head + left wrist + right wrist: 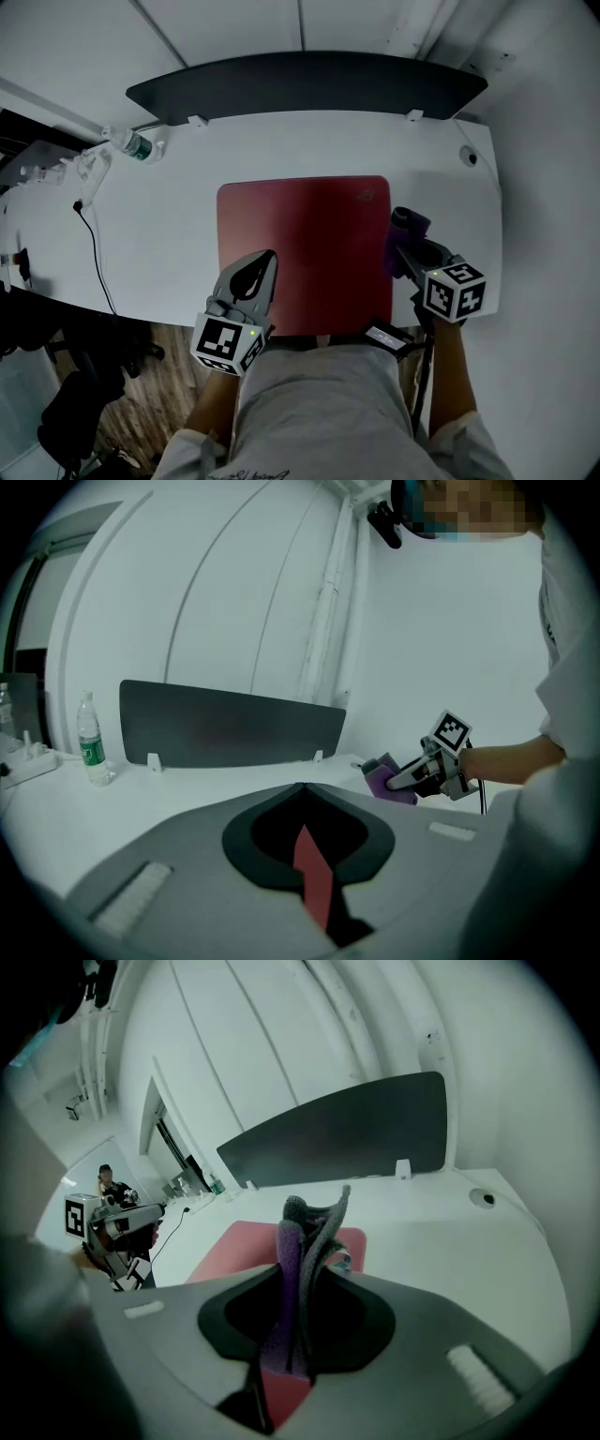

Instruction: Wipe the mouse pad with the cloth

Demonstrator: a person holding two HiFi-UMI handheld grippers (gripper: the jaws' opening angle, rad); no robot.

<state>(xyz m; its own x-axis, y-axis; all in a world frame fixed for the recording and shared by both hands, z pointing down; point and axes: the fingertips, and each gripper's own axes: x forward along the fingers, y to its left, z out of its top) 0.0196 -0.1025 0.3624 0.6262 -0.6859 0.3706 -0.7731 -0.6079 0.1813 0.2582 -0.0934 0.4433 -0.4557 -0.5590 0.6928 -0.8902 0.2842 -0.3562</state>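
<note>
A dark red mouse pad lies flat in the middle of the white desk. My right gripper hovers at the pad's right edge, shut on a bunched purple cloth. In the right gripper view the cloth stands pinched upright between the jaws, the pad below and ahead. My left gripper is over the pad's near left part, jaws closed with nothing in them. The left gripper view shows the jaws meeting at a point, a sliver of red pad below.
A dark curved divider panel stands along the desk's far edge. A plastic bottle and a white power strip with a black cable lie at the left. A round cable hole sits at far right.
</note>
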